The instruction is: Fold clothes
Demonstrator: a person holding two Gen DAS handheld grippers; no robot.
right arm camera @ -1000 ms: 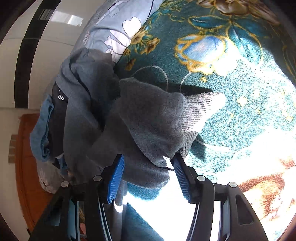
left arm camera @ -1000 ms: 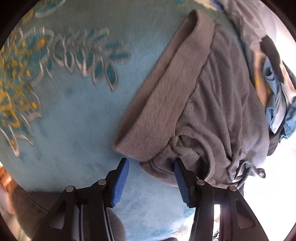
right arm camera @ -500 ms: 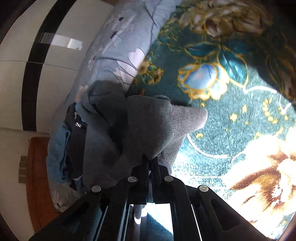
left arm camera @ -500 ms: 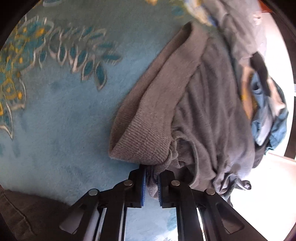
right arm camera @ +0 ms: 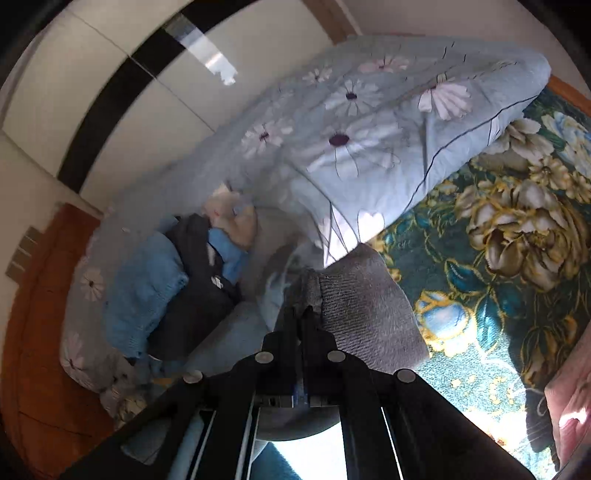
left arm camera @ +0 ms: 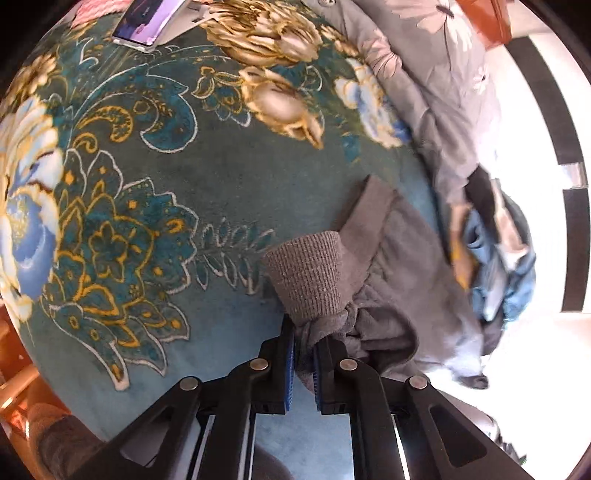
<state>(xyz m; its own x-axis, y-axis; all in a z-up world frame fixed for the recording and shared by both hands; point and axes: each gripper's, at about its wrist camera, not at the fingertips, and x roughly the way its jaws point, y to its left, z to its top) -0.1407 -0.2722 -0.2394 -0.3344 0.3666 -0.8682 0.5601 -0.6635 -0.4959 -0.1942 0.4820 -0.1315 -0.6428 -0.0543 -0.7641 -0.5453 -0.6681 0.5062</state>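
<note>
A grey sweater (left arm camera: 399,266) with a ribbed hem lies partly lifted over a teal floral bedspread (left arm camera: 155,192). My left gripper (left arm camera: 303,347) is shut on a bunched corner of the sweater beside its ribbed hem (left arm camera: 310,280), which stands up in front of the fingers. In the right wrist view my right gripper (right arm camera: 300,317) is shut on another part of the grey sweater (right arm camera: 362,314), whose ribbed band hangs to the right of the fingers, raised above the bed.
A pile of blue and dark clothes (left arm camera: 495,258) lies to the right, also in the right wrist view (right arm camera: 173,288). A pale blue daisy-print pillow (right arm camera: 369,140) lies behind. A phone-like device (left arm camera: 147,22) rests on the far bedspread. A wooden headboard (right arm camera: 40,332) is at left.
Both grippers went from open around the sweater to shut on it, then lifted it up and away from the bedspread; much more of the bed and the pillow now shows.
</note>
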